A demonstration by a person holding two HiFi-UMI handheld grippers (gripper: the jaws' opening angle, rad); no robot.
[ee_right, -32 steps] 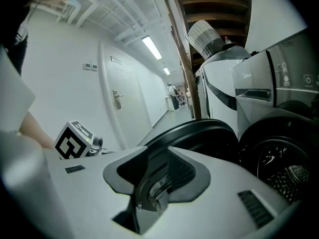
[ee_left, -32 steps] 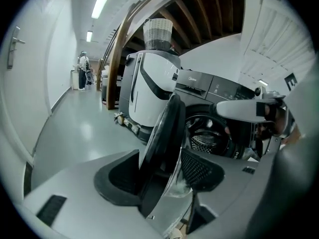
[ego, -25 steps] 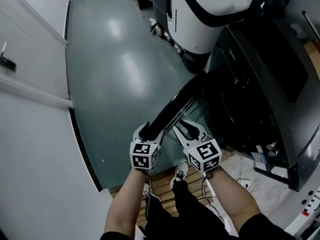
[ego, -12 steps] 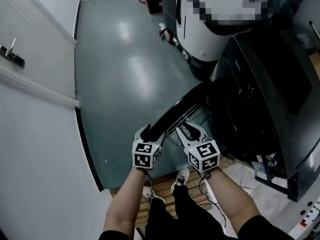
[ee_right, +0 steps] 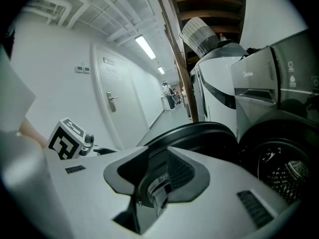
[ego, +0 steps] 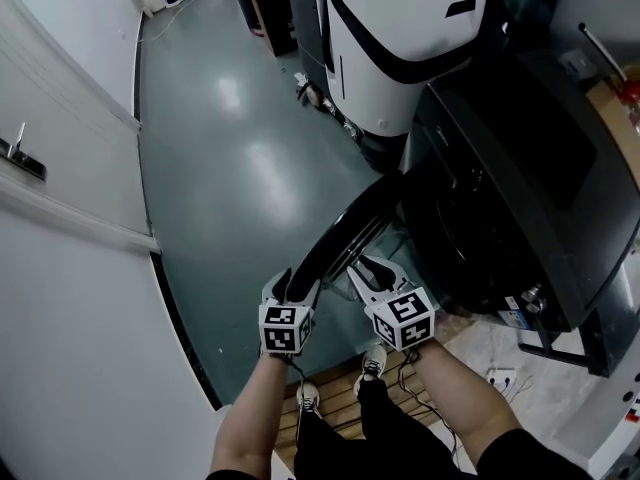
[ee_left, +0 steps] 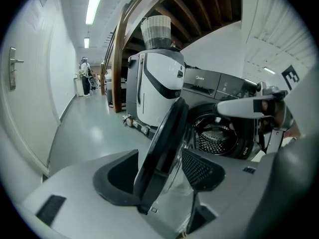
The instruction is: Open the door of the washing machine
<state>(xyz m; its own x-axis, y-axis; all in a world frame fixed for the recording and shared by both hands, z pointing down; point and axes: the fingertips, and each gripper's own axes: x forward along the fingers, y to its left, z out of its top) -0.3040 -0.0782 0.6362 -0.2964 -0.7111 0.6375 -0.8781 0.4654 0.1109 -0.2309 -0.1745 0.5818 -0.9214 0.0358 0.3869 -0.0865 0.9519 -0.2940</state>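
Note:
The dark washing machine [ego: 520, 158] stands at the right in the head view, its drum [ee_left: 217, 138] exposed. Its round black door [ego: 345, 233] is swung wide out over the floor. My left gripper [ego: 288, 286] clasps the door's free rim from the left; in the left gripper view the rim [ee_left: 162, 138] runs between the pads, gripper [ee_left: 159, 156] shut on it. My right gripper [ego: 362, 268] holds the same rim from the machine's side. In the right gripper view the rim and its latch [ee_right: 158, 190] sit between the pads, gripper [ee_right: 157, 176] shut on them.
A tall white appliance [ego: 400, 38] stands just beyond the washing machine. A white wall with a door handle [ego: 20, 153] lines the left. I stand on a wooden pallet [ego: 335, 388]; cables and a socket strip [ego: 500, 376] lie at the right. Green floor [ego: 230, 168] stretches ahead.
Both grippers stay on the door's rim, and the door stands at much the same angle. Only the head view has shifted a little.

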